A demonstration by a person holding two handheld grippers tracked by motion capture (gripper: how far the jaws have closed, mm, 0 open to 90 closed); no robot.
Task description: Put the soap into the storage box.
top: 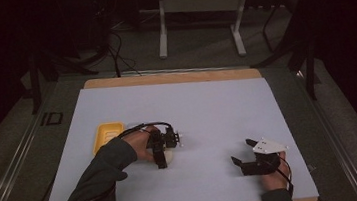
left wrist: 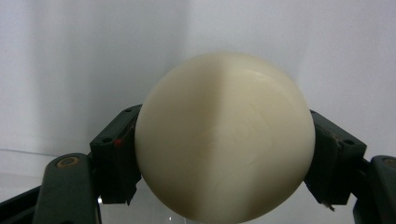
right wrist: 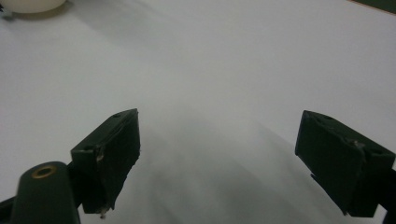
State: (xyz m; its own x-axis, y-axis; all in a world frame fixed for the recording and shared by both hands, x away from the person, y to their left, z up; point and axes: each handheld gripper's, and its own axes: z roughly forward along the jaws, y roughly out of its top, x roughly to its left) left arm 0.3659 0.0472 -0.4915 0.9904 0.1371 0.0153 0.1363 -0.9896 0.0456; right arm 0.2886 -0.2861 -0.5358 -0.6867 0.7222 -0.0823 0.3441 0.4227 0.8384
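The cream-coloured ball sits square between the jaws of the left gripper, one black pad pressed to each flank of it, so that gripper is clenched on the ball rather than merely framing it. From above, the ball peeks out pale under the gripper's nose, low over the white sheet that covers the table, left of the middle. Whether it rests on the sheet or is lifted just clear of it I cannot tell from here.

Being round, the ball has no long axis to speak of, so the grasp needs no lining up. What counts is what lies near it: the yellow tray lies just to the left of that hand and a little farther from the person, close by the sleeve. If the ball is bound for it, my guess is a short carry to the left.

The right gripper waits well apart on the right side of the sheet, its jaws spread wide with nothing between them but bare sheet, pointing roughly toward the ball.
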